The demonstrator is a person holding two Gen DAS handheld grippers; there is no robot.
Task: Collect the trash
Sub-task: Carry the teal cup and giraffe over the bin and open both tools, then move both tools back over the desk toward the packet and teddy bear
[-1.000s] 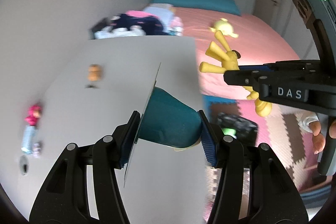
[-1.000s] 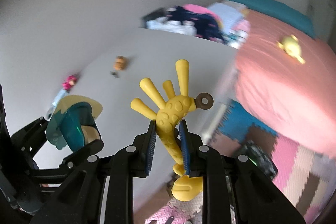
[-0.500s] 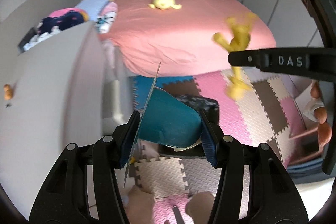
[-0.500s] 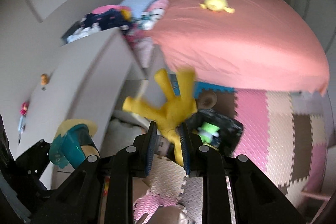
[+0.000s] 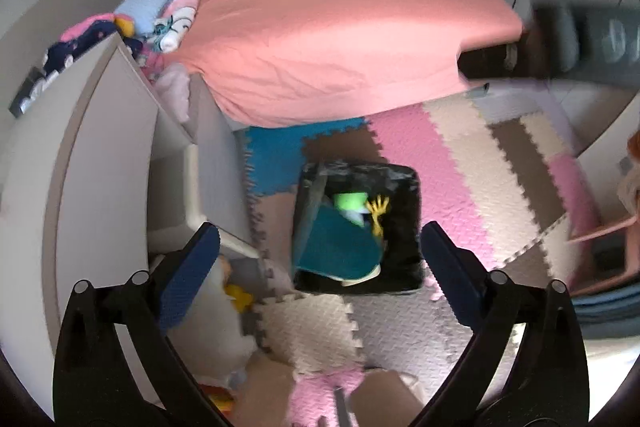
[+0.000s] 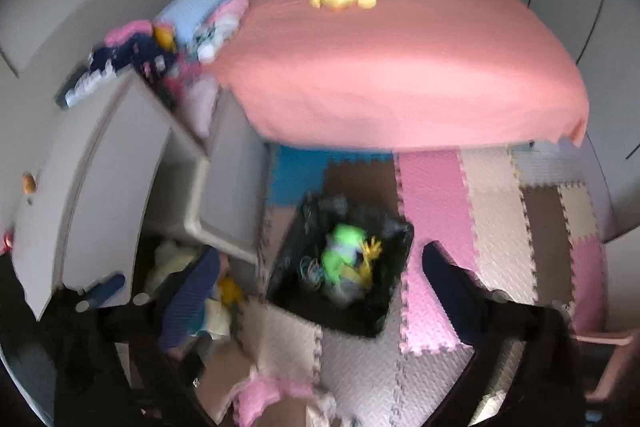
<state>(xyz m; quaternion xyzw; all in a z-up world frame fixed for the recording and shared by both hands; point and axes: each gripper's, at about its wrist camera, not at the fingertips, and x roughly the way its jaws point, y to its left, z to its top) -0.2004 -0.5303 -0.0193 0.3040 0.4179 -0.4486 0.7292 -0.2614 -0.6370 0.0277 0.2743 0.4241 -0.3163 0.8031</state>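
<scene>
both loads dropped into the bin

both jaws, clamped on trash half a second ago, now stand wide apart and hold nothing. left hand-held gripper (image 5: 320, 267) hangs spread above the black-lined bin (image 5: 408, 227) on the foam floor mat (image 5: 460, 187), just off the near corner of the bed (image 5: 340, 39). teal cup (image 5: 336, 247), released with its thin lid, lies tilted inside the bin against its left wall. yellow giraffe toy (image 5: 378, 213), let go by the right hand-held gripper (image 6: 320, 287), sits deeper in beside a green item (image 5: 350, 203). the right view is blurred, yet its fingers read as spread too. judging by this, the delivery is done; more trash likely waits on the white worktop (image 6: 80, 167), where a small brown object (image 6: 28, 183) sits near the left edge.
</scene>
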